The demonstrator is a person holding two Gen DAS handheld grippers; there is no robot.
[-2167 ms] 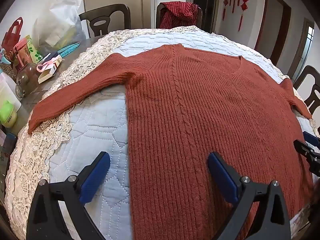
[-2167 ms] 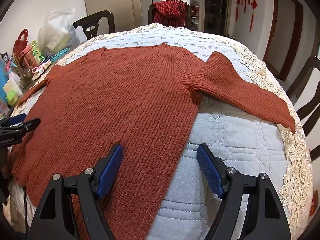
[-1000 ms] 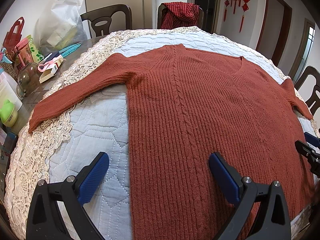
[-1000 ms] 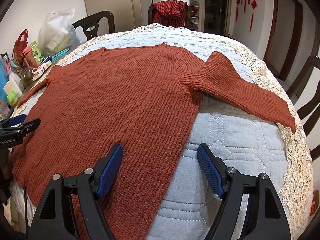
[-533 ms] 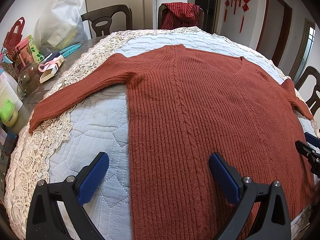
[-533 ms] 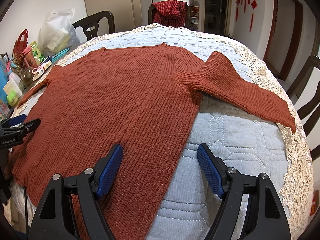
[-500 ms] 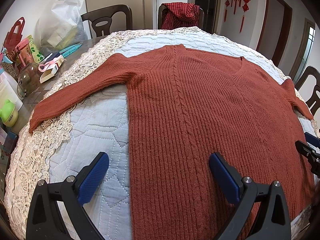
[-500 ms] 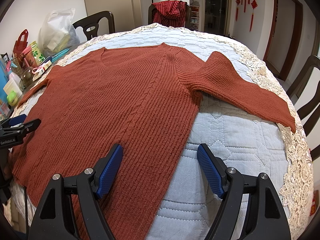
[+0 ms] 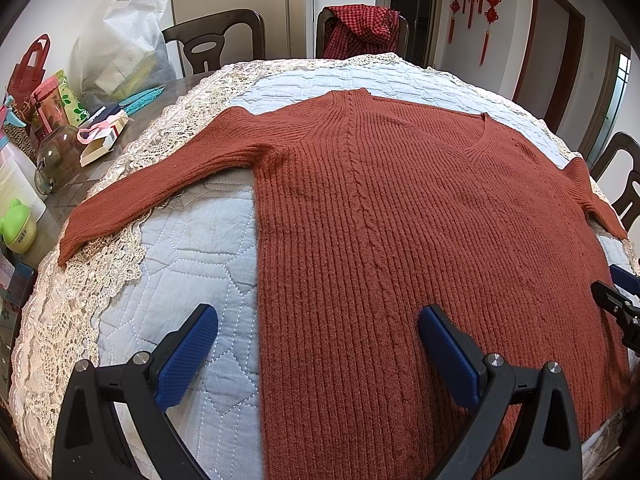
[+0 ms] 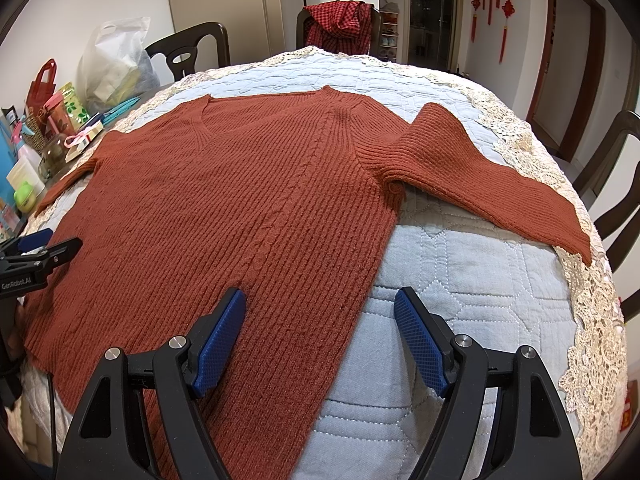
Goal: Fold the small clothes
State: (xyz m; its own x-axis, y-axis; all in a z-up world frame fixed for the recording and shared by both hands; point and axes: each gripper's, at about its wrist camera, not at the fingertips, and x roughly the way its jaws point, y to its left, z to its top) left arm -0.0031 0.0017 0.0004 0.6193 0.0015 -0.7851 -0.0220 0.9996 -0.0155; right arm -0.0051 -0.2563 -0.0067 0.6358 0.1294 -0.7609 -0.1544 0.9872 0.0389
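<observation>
Sweater (image 9: 400, 220), rust-red ribbed knit, spread flat with both sleeves out on a quilted blue cover (image 9: 192, 248) edged in lace. Left gripper (image 9: 318, 340): jaws wide apart, holding nothing; the left pad sits above bare quilt, the right pad above the knit body, so the sweater's side edge runs between them. Right gripper (image 10: 320, 320): jaws likewise wide apart and empty, left pad above the knit, right pad above the quilt, straddling the opposite side edge near the hem.
</observation>
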